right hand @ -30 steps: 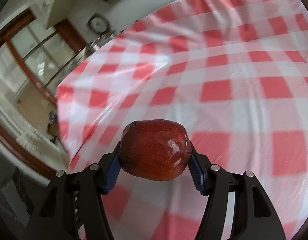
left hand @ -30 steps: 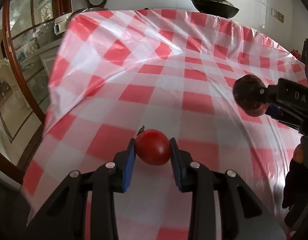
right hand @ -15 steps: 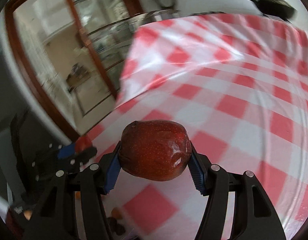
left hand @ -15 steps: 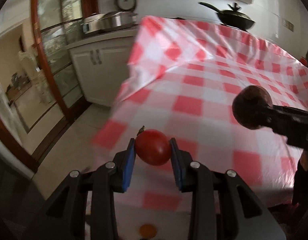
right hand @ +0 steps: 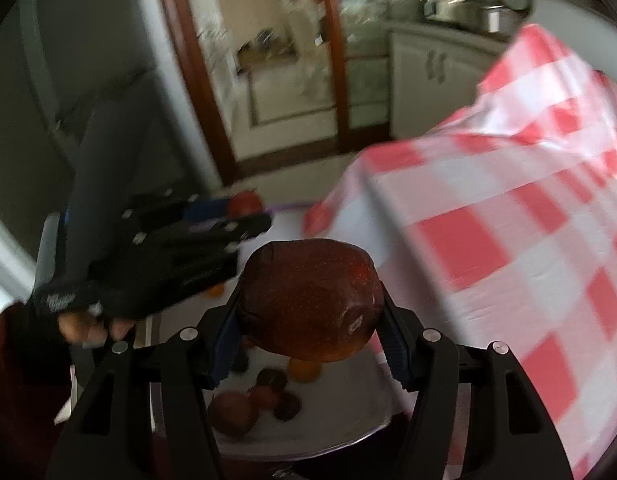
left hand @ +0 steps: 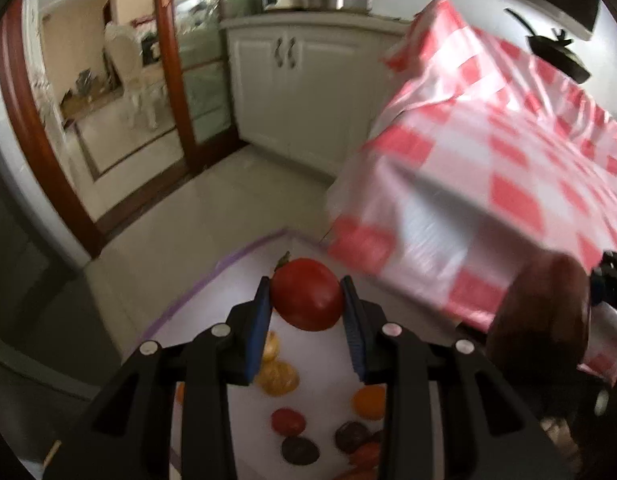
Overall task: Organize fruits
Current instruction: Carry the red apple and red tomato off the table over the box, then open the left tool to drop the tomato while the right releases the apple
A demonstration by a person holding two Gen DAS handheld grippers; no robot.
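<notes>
My left gripper is shut on a small red tomato with a dry stem, held above a white tray edged in purple. My right gripper is shut on a large dark red apple, which also shows at the right edge of the left wrist view as the apple. Both hang beside the table corner, over the tray. Several small fruits lie in the tray: an orange one, a yellow one, dark ones. The left gripper with its tomato shows at the left of the right wrist view.
The red-and-white checked tablecloth hangs over the table corner to the right. Pale floor tiles, white cabinets and a wood-framed glass door lie beyond. A gloved hand holds the left gripper.
Both grippers swung left off the tabletop and a little down, rolling as they went, each still holding its fruit. The tray of fruits has come into view beneath them.
</notes>
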